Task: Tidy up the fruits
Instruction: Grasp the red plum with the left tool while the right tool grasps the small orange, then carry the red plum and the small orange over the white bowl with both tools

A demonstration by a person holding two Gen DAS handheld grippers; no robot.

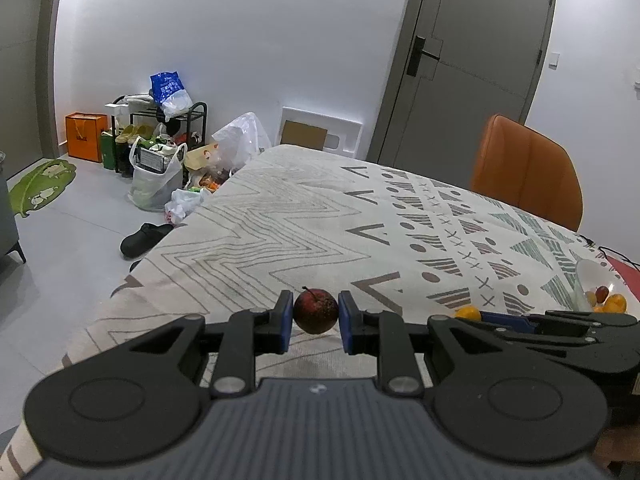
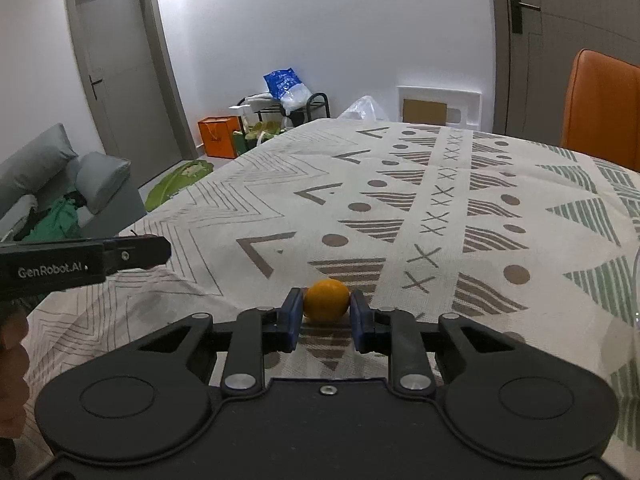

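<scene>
My left gripper [image 1: 315, 316] is shut on a dark red fruit with a stem [image 1: 315, 311], held just above the patterned tablecloth [image 1: 304, 224]. My right gripper [image 2: 326, 311] is shut on a small orange fruit [image 2: 326, 300] that rests on or just above the cloth. In the left wrist view the right gripper [image 1: 476, 314] lies to the right with the orange fruit [image 1: 468, 313] at its tips. A white bowl [image 1: 588, 276] at the far right holds several orange fruits and a red one [image 1: 601, 293]. The left gripper shows from the side in the right wrist view [image 2: 166, 249].
An orange chair [image 1: 528, 170] stands behind the table's far right side. The table's left edge [image 1: 160, 248] drops to a grey floor with black slippers [image 1: 145, 239], bags and a shoe rack [image 1: 160, 136]. A grey sofa [image 2: 60, 184] stands at the left.
</scene>
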